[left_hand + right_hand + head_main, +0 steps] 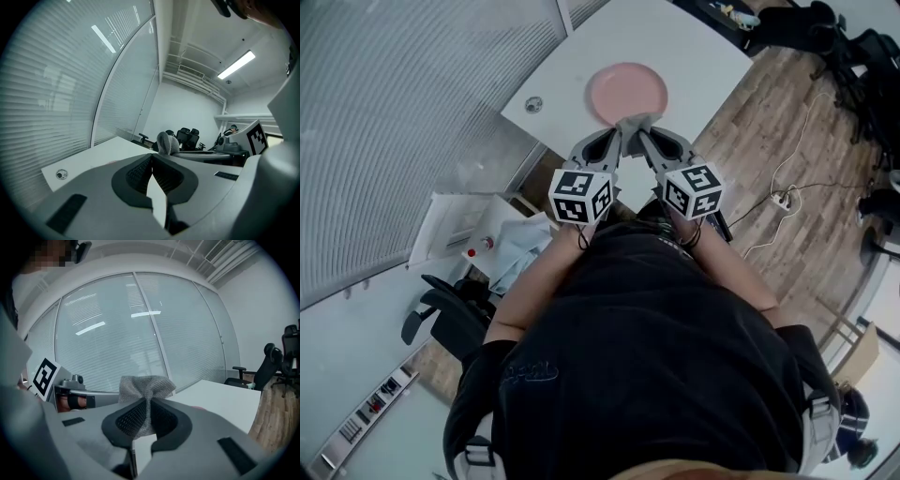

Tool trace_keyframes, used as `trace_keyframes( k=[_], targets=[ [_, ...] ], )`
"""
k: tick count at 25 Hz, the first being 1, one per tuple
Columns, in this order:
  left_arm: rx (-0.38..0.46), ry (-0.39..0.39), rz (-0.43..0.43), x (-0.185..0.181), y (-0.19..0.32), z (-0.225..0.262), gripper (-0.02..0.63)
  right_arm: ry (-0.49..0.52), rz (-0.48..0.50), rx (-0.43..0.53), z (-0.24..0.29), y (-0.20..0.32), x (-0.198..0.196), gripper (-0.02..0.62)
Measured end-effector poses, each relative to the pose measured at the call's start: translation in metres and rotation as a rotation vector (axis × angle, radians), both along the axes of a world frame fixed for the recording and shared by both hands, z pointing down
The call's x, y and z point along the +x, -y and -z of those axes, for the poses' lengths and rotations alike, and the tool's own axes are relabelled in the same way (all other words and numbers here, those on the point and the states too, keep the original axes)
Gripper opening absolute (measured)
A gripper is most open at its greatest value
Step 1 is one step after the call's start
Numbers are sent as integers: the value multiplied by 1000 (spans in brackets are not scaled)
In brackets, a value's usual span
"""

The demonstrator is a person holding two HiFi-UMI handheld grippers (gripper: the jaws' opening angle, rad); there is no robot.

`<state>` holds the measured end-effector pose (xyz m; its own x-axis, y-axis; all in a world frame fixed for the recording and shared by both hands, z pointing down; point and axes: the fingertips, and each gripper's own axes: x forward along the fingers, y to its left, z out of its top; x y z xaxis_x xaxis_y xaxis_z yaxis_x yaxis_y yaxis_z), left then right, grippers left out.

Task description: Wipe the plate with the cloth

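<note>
A pink plate (626,91) lies on the white table (694,47), just beyond both grippers. Both are held side by side, tips nearly touching, at the table's near edge. My right gripper (645,133) (149,401) is shut on a grey mesh cloth (143,386) that bunches out above its jaws. In the head view the cloth (635,121) is a small grey tuft at the plate's near rim. My left gripper (617,133) (152,157) is shut with nothing between its jaws. Seen from the left gripper, the cloth (167,142) sits just past its tips.
A round cable grommet (533,104) (61,174) sits in the table's left corner. A glass wall with blinds (403,112) runs along the left. A black office chair (441,314) and an open drawer unit (478,234) stand by my left side. A power strip (783,199) lies on the wood floor.
</note>
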<state>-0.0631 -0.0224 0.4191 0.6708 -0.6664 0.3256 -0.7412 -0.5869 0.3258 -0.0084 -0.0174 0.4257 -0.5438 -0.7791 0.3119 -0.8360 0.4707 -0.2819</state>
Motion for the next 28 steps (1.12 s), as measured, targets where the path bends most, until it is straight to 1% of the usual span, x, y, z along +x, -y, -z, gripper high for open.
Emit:
trace_keyframes(
  k=[6,10,14,21,23,27,28],
  targets=[
    [-54,10,6,8,23,-21,15,7,-3,-36,-18,25,12,44],
    [-90,26,28,13,47,-37,17,16,2,-65,-31,52,24,44],
    [-121,34,24,27,67,-53,17,5,24,-89,-47,81,35,44],
    [-184,87,46,40,103,-96,17,-40,78,-152,-87,128,52,44],
    [-207,111,68,39,114,-113,17,-60,89,-176,-101,141,56,44],
    [-247,146,162,21,140,-144,19,-84,111,-210,-124,165,58,44],
    [-254,152,182,17,147,-150,29,-91,118,-214,-129,171,58,44]
  ],
)
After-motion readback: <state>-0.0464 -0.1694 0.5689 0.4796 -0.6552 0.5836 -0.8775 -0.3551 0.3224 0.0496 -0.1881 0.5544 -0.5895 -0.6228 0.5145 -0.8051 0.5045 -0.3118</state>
